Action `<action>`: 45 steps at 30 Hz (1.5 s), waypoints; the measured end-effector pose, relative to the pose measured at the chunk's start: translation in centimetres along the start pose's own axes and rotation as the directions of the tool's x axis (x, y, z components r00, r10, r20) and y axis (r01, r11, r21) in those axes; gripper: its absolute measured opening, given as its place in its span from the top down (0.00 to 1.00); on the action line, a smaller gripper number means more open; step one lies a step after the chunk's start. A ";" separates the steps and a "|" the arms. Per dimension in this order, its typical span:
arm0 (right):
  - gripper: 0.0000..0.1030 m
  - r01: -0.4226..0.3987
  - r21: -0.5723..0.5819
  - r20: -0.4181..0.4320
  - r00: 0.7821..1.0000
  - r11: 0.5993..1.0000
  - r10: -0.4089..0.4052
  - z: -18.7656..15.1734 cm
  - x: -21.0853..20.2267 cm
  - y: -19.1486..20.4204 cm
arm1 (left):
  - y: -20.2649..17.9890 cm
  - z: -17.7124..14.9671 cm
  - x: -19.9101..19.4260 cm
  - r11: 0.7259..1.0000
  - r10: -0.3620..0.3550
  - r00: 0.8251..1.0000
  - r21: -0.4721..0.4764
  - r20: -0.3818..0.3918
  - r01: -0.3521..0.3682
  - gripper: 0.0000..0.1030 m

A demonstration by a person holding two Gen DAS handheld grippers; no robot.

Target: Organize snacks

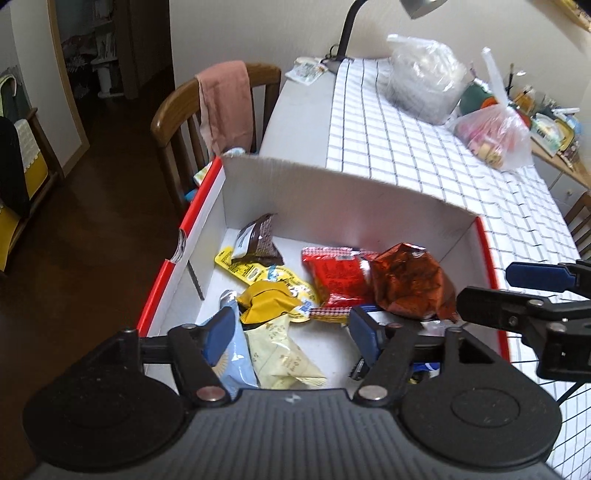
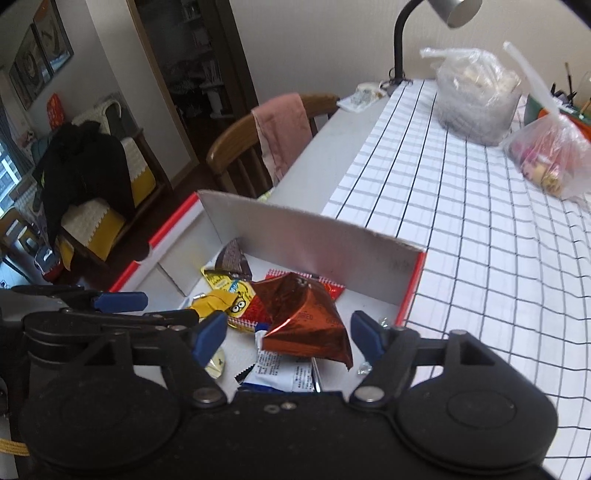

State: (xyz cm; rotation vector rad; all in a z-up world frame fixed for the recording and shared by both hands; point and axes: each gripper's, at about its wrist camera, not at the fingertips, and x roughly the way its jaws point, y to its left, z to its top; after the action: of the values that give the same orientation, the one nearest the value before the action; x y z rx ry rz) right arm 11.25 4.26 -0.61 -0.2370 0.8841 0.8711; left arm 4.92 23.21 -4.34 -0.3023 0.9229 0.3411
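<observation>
- The left gripper tilts steeply down over the open white cardboard box with red rim, its blue-padded jaws spread, nothing between them.
- The right gripper hangs beside it at a like tilt, jaws spread wide and empty, above a crinkled copper-red foil packet that lies in the box.
- The box sits on the tabletop, partly on a white cloth with dark grid lines; its raised back flap stands between the snacks and the rest of the tabletop.
- Inside, counted from the left view: one dark brown pouch, one yellow flat pack, one mustard packet, one pale cream packet, one light blue packet, one red flat pack; others are hidden.
- Beyond: two plastic bags, one black gooseneck lamp, one wooden chair draped with a pink cloth.
</observation>
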 end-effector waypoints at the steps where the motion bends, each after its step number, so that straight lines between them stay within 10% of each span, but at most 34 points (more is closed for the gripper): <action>1: 0.22 0.000 0.000 0.012 1.000 1.000 0.000 0.0 -0.6 -0.1 | -0.2 -0.1 -0.4 1.000 -0.005 1.000 0.002 0.010 0.005 0.31; 27: 0.00 -0.023 0.006 0.228 0.973 1.000 0.021 -4.4 -8.5 0.0 | -1.3 -3.2 -8.5 0.995 -0.097 0.979 -0.004 0.177 0.099 0.04; 45: 0.00 0.036 -0.026 0.299 0.954 0.999 -0.027 -6.3 -9.7 1.2 | -2.7 -4.4 -11.6 0.998 -0.012 0.958 0.068 0.287 -0.008 0.04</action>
State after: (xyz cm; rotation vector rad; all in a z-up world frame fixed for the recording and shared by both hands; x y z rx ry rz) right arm 3.56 -3.68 2.90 -0.1411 0.5837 0.8645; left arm -3.62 17.24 2.96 -0.1846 0.6458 0.3405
